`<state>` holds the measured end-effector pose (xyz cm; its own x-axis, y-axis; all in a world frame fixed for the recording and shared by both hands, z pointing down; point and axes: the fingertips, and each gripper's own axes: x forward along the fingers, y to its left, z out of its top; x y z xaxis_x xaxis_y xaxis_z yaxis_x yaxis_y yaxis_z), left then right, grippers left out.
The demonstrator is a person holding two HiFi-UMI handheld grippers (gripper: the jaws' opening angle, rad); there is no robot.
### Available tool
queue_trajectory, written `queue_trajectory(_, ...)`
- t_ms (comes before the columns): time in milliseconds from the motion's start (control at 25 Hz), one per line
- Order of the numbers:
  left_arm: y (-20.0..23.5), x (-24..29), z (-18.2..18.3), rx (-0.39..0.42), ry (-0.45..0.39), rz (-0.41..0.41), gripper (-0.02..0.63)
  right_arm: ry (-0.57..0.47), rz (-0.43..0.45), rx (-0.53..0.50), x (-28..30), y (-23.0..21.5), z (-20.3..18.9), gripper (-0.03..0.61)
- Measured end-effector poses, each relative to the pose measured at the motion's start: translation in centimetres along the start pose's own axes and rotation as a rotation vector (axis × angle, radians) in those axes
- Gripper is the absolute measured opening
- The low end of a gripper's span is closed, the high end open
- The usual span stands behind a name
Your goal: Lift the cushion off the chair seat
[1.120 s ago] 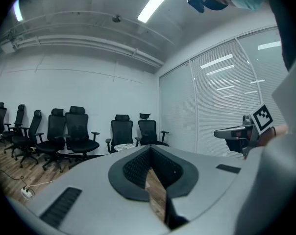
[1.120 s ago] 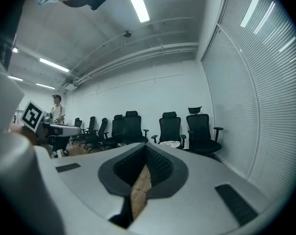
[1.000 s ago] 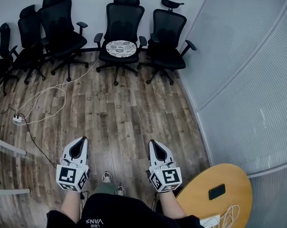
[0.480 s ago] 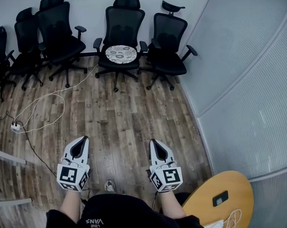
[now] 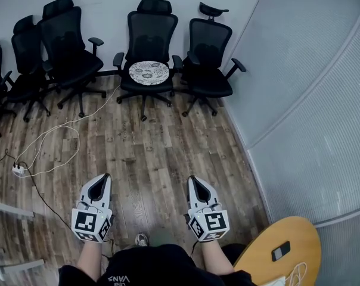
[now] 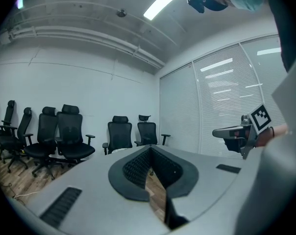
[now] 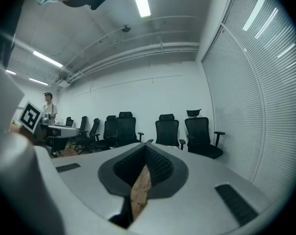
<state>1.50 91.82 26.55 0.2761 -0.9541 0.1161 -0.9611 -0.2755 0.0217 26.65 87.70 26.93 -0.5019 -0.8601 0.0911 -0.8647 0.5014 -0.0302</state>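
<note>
A round white patterned cushion lies on the seat of a black mesh office chair at the far wall. That chair also shows in the left gripper view, and the same chair in the right gripper view. My left gripper and right gripper are held side by side low in the head view, far short of the chair. Both point toward it, both are shut, and nothing sits between their jaws.
More black office chairs line the wall, one right of the cushion chair. A white cable and power strip lie on the wood floor at left. A frosted glass wall runs along the right. A round wooden table stands at lower right.
The chairs and floor have shifted slightly in the head view as the person steps forward. Both grippers keep their pose and stay shut.
</note>
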Motion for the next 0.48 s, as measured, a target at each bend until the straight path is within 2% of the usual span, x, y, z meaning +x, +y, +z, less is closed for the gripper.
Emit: queue_trajectory(480, 2.4, 7.4, 0.3, 0.003, 0.018, 0.004, 0.011, 0.008, 0.015, 0.003, 7.2, -3.6, 0.2, 0.017)
